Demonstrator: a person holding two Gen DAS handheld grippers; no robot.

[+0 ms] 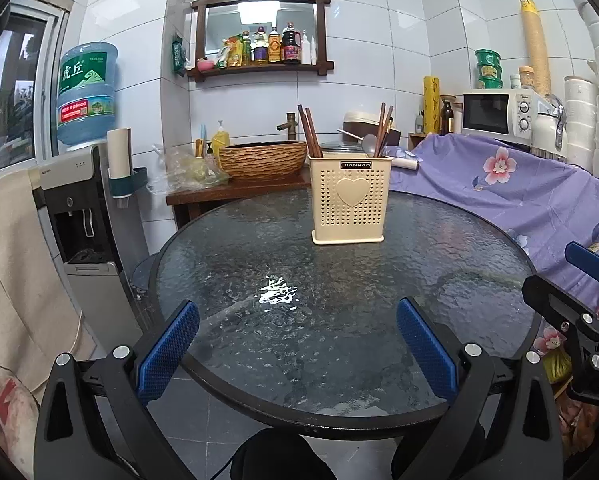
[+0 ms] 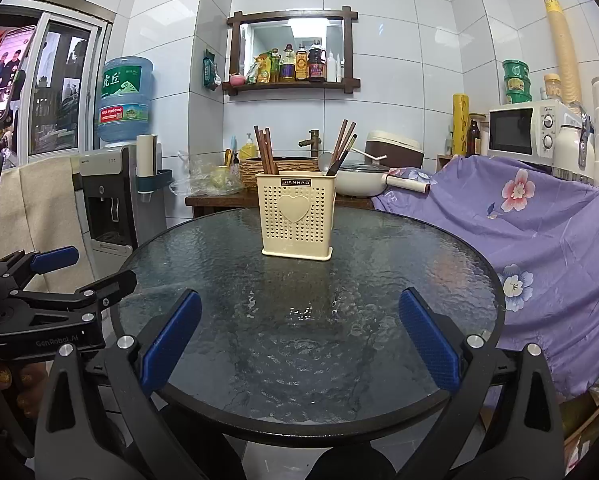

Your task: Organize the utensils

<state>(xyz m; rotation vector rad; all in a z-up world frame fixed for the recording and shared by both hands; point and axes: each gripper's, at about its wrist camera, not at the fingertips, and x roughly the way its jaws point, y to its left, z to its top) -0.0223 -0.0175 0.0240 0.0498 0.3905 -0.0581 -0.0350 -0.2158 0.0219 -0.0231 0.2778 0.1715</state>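
A cream perforated utensil holder with a heart on its front stands upright on the far half of the round glass table. Brown chopsticks lean in its left side. More chopsticks and a spoon stand in its right side. My left gripper is open over the table's near edge, holding nothing. My right gripper is open too, well short of the holder. Each gripper appears at the edge of the other's view.
A purple floral cloth covers furniture to the right, with a microwave behind. A water dispenser stands left. A wooden stand with a woven basin and a white pot lies behind the table.
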